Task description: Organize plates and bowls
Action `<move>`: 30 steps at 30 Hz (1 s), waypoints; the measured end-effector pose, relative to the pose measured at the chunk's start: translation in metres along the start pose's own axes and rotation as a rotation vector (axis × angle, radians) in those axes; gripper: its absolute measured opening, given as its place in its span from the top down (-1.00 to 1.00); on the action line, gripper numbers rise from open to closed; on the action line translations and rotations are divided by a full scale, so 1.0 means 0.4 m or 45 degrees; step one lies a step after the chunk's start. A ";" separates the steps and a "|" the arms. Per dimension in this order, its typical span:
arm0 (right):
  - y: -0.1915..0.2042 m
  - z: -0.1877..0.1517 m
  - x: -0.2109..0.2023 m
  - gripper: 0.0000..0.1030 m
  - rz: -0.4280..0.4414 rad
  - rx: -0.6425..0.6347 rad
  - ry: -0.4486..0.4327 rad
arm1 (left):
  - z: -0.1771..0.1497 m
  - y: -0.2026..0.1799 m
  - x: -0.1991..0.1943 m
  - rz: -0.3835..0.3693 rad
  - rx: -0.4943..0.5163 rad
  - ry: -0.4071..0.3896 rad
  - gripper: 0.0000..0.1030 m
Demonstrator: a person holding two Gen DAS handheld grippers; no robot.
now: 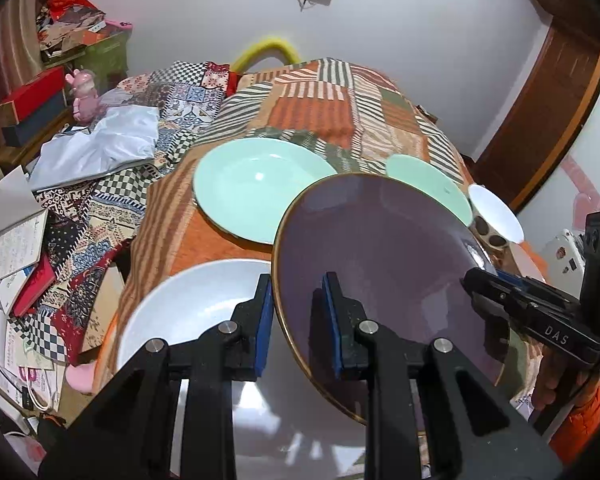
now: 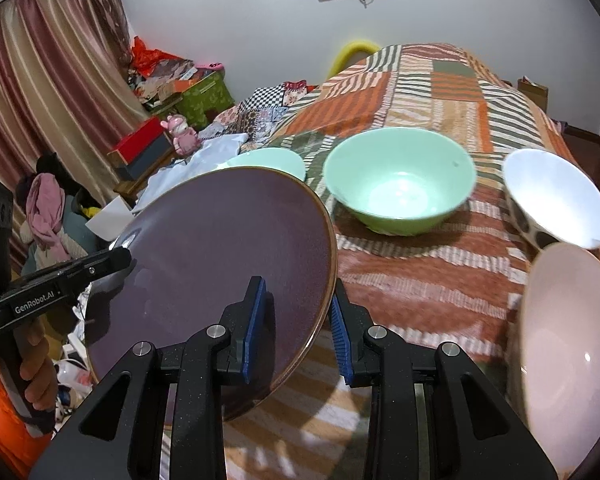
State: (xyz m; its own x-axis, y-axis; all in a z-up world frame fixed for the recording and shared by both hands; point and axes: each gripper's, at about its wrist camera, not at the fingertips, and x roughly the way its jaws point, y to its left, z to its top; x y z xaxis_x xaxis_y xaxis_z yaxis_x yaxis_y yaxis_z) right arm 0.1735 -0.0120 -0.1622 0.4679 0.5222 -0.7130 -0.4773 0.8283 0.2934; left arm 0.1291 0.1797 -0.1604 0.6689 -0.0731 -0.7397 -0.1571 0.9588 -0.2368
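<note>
L gripper (image 1: 296, 320) clamped on near-left rim of the purple plate (image 1: 380, 256); one pad above the rim, one under. R gripper (image 2: 298, 322) clenched on the opposite rim of the same plate, so both hold it, tilted, clear of the quilt (image 2: 420, 280).

Step, as I read it: carrying the plate to stack w/ other plates. Next move needs both hands to shift together, level the plate, lower it onto a target, then release both jaws; uneven motion could twist it out of a grip.

Just left of L jaws, below: white plate (image 1: 188, 312), empty. Ahead of L jaws: green plate (image 1: 256, 188), empty. Ahead of R jaws: green bowl (image 2: 400, 184), empty. Right of that: white spotted bowl (image 2: 556, 200), empty. Near-right of R jaws: pink bowl (image 2: 568, 344), empty as far as shown.
</note>
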 end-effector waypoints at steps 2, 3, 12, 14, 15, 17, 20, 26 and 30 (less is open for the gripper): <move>-0.009 -0.009 -0.016 0.45 -0.010 0.008 -0.008 | -0.007 -0.016 -0.001 -0.009 0.005 0.003 0.55; -0.014 -0.013 -0.021 0.45 -0.014 0.012 -0.010 | -0.012 -0.027 -0.002 -0.016 0.007 0.005 0.55; -0.061 -0.067 -0.062 0.45 -0.052 0.071 -0.012 | -0.050 -0.094 0.004 -0.067 0.033 0.045 0.55; -0.069 -0.081 -0.071 0.45 -0.063 0.082 -0.010 | -0.060 -0.104 0.008 -0.073 0.035 0.054 0.55; -0.074 -0.087 -0.075 0.45 -0.067 0.086 -0.009 | -0.066 -0.109 0.012 -0.078 0.037 0.062 0.55; -0.079 -0.100 -0.082 0.45 -0.079 0.094 -0.009 | -0.075 -0.117 0.018 -0.079 0.037 0.073 0.55; -0.090 -0.114 -0.090 0.45 -0.095 0.112 -0.012 | -0.091 -0.130 0.031 -0.087 0.041 0.095 0.55; -0.118 -0.136 -0.096 0.45 -0.115 0.160 -0.002 | -0.109 -0.149 0.053 -0.097 0.061 0.128 0.55; -0.130 -0.143 -0.094 0.45 -0.127 0.186 0.000 | -0.111 -0.162 0.074 -0.099 0.072 0.154 0.55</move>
State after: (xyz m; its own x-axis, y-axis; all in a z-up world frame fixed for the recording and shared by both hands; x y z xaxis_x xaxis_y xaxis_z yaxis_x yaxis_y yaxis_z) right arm 0.1382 -0.0865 -0.1869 0.5072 0.4361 -0.7434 -0.3154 0.8966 0.3108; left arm 0.1266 0.1033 -0.1949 0.5843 -0.1774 -0.7919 -0.0643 0.9626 -0.2630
